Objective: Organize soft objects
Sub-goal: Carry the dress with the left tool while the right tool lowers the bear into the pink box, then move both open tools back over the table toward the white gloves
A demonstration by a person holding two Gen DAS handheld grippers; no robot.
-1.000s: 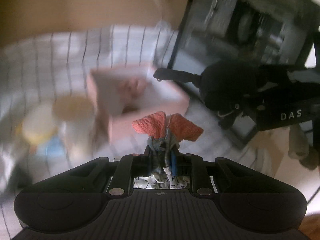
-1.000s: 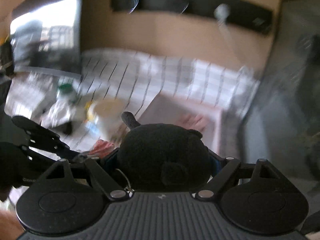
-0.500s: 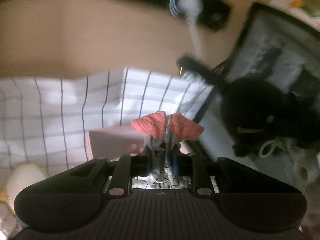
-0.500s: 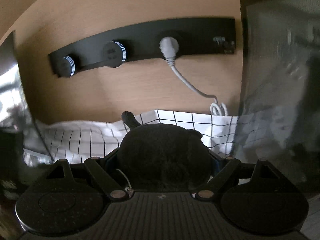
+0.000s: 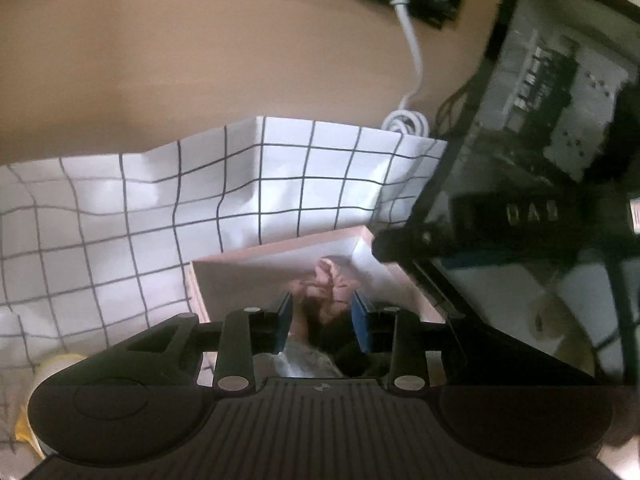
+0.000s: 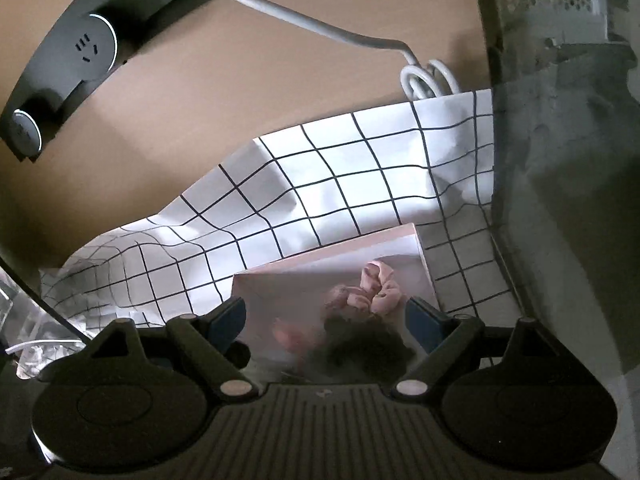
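Now both claws, left (image 5: 322, 322) just eased apart and right (image 6: 326, 320) spread wide, hang empty over the pink box (image 6: 320, 276) where the toys (image 6: 362, 346) land, so a careless retreat could snag them out.

A white cloth with a thin black grid (image 5: 280, 184) covers the tabletop. On it sits a pale pink cardboard box (image 6: 332, 256) with a white inside, holding a crumpled pink fabric scrunchie (image 6: 378, 288) and a blurred black plush toy (image 6: 360, 348). The wall behind is tan wood (image 5: 200, 60), crossed by a black socket strip (image 6: 80, 48) and a light grey cable (image 6: 320, 28). Both claws are black with blue pads (image 5: 360, 320).
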